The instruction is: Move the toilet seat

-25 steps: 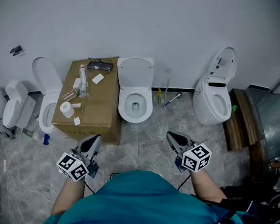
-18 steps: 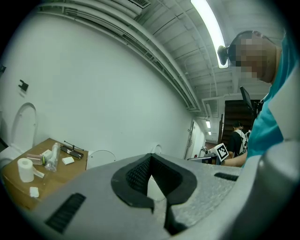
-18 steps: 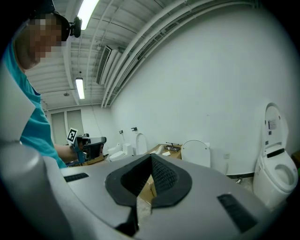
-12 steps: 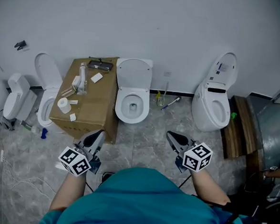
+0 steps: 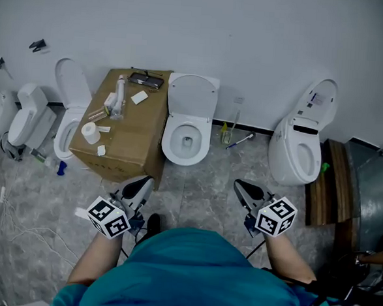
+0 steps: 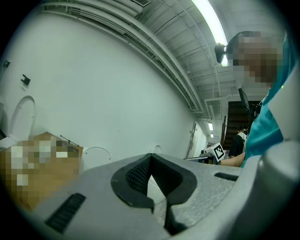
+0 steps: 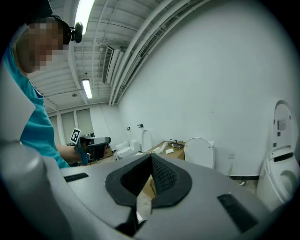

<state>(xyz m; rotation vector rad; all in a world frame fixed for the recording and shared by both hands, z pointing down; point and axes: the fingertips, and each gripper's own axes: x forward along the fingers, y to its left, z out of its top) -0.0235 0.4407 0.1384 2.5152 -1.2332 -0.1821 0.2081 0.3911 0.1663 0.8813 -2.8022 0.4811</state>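
The middle white toilet (image 5: 188, 132) stands against the wall, its lid (image 5: 193, 95) raised upright. My left gripper (image 5: 140, 187) hovers low over the floor in front of the cardboard box, pointing toward the toilet; its jaws are shut and hold nothing. My right gripper (image 5: 244, 188) is to the toilet's right front, also shut and holding nothing. Both are well short of the bowl. Past the pads of the left gripper (image 6: 151, 176) the raised lid (image 6: 96, 157) shows faintly. The right gripper (image 7: 151, 174) has the lid (image 7: 199, 153) ahead and to its right.
A cardboard box (image 5: 124, 128) with a paper roll, tubes and small items stands left of the toilet. Two more toilets (image 5: 67, 111) (image 5: 23, 123) are further left, another (image 5: 302, 147) at the right beside wooden boards (image 5: 336, 185). Brushes (image 5: 235, 139) lie by the wall.
The head view has shifted, so the toilets and box sit further right and slightly lower. The left gripper drifted a little right. Both grippers stay shut.
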